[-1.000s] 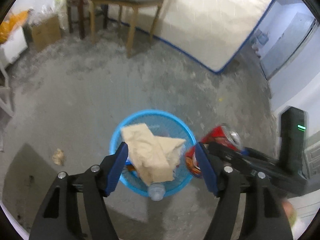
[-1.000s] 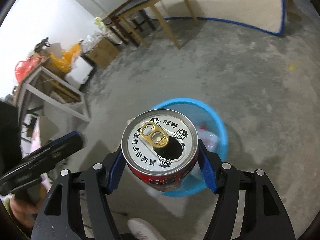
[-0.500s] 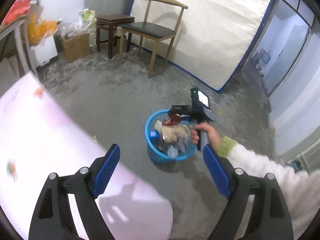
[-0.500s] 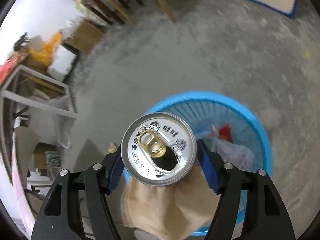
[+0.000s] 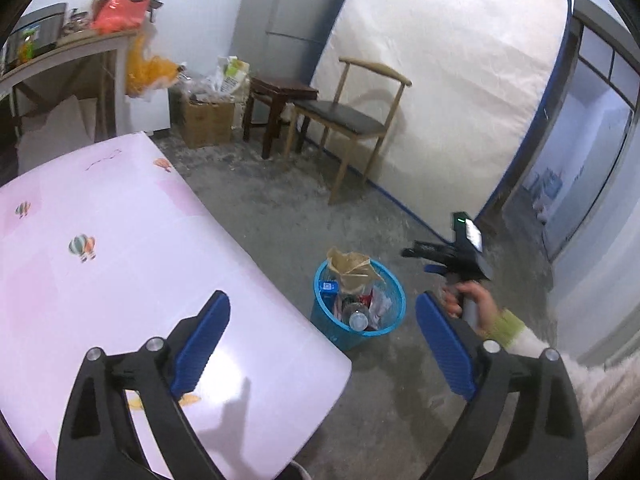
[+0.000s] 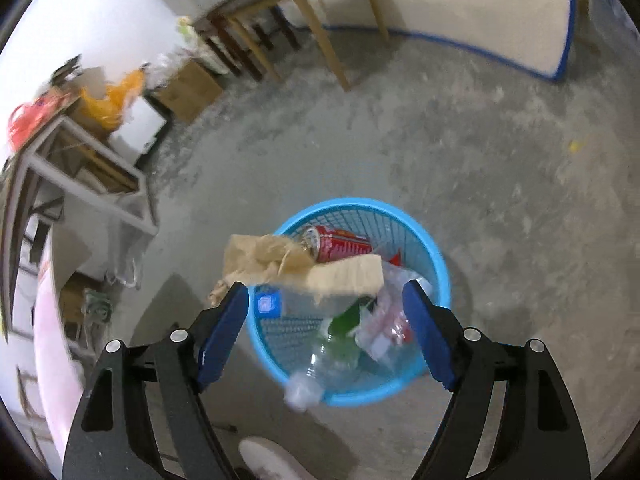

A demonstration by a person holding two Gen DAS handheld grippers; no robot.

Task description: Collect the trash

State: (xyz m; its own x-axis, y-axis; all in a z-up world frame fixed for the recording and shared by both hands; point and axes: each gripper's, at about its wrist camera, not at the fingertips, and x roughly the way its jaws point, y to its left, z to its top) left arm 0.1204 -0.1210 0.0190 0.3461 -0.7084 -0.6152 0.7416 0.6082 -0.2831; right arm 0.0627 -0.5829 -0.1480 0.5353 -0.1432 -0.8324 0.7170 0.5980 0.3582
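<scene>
Left tongs (image 5: 322,332), nearest the lens: blue pads spread wide with nothing between them, held above the corner of the pink counter (image 5: 120,248), whose cloth is printed with small balloons.

Right tongs (image 6: 326,334): likewise spread apart and empty, poised directly over the blue basket (image 6: 438,264). In the left wrist view the same tool (image 5: 452,252) appears beyond the counter, gripped by a hand (image 5: 474,300) in a green-cuffed sleeve, just beside the basket (image 5: 394,320).

Basket contents: the red can (image 6: 336,240) lies on its side at the far rim, partly under a crumpled brown paper bag (image 6: 296,264) that drapes over the left rim. Below these lie a clear plastic bottle (image 6: 320,364), its cap end resting on the near rim, a green item, clear wrappers (image 6: 386,320) and a small blue packet (image 6: 268,304). The basket stands on the grey concrete floor (image 6: 500,160), close to the counter's corner.

Background: a wooden chair (image 5: 352,120) and a dark stool (image 5: 280,96) stand before a pale mattress (image 5: 440,80) leaning on the wall; a cardboard box (image 5: 208,122) sits to their left.
</scene>
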